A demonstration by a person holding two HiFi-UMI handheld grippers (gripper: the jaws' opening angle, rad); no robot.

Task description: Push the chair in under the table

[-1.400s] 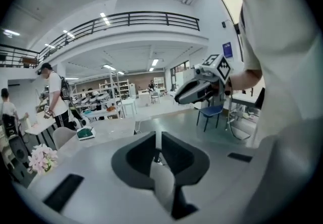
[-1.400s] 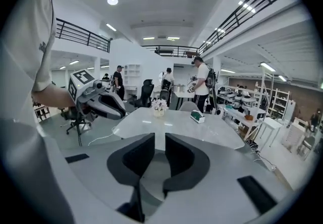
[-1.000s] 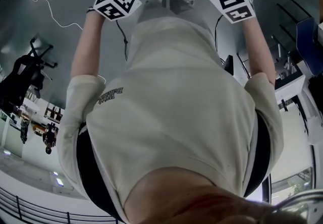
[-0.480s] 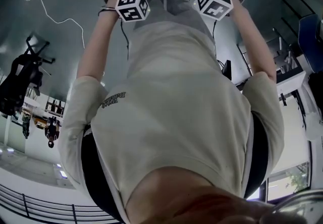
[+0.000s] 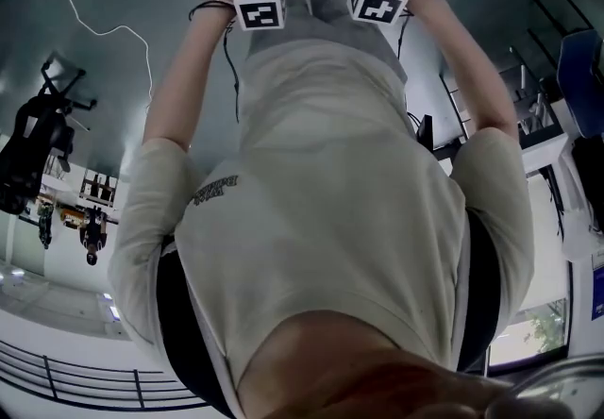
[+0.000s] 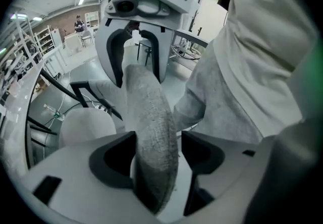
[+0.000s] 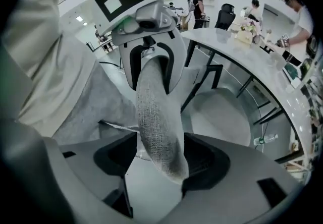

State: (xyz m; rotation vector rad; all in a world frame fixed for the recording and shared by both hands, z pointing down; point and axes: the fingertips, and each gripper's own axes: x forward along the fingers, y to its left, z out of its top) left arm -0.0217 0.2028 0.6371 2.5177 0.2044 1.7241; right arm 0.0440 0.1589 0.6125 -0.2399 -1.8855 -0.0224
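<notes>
Two grippers straddle the top edge of the chair back [image 6: 150, 117], a thick, rounded slab covered in coarse grey woven fabric. On the left gripper [image 6: 155, 157], the white, dark-lined fingers [image 6: 70, 172] are opening, with the padded edge between them but not pinched. The right gripper [image 7: 157, 160] fingers [image 7: 237, 177] are likewise opening around the same edge. Both forearms [image 5: 189, 77] reach forward side by side, grippers aimed steeply down. A smooth, white, curved bench [image 7: 237, 59] lies beyond.
</notes>
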